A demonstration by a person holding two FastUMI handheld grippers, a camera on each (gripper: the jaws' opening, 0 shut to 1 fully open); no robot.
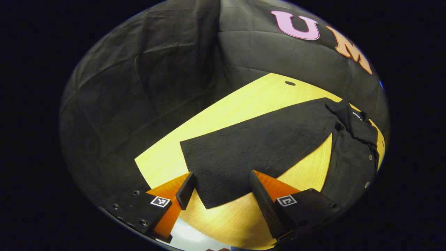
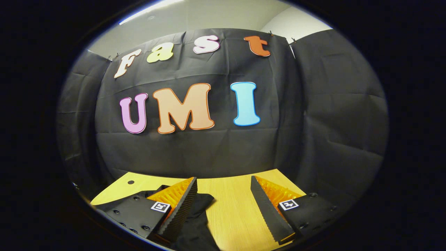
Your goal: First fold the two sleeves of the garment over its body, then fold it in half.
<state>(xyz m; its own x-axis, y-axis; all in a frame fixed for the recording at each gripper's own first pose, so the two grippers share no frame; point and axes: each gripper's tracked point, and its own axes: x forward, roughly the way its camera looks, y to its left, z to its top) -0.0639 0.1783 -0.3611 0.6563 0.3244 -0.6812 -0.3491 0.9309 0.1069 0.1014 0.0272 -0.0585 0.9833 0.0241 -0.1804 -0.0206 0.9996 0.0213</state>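
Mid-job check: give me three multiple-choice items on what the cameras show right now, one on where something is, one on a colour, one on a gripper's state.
1. Where does the sleeve lie in the left gripper view?
A. Folded over the garment's body
B. Stretched out flat on the table
C. Hanging off the table edge

2. What colour is the table?
A. White
B. Grey
C. Yellow wood

3. How does the left hand-held gripper stand?
A. Open
B. Shut on the sleeve
C. Shut on nothing

Answers: 1 B, the sleeve spreads away from the body. 2 C, pale yellow grain shows. 3 A, its fingers stand apart either side of the cuff.
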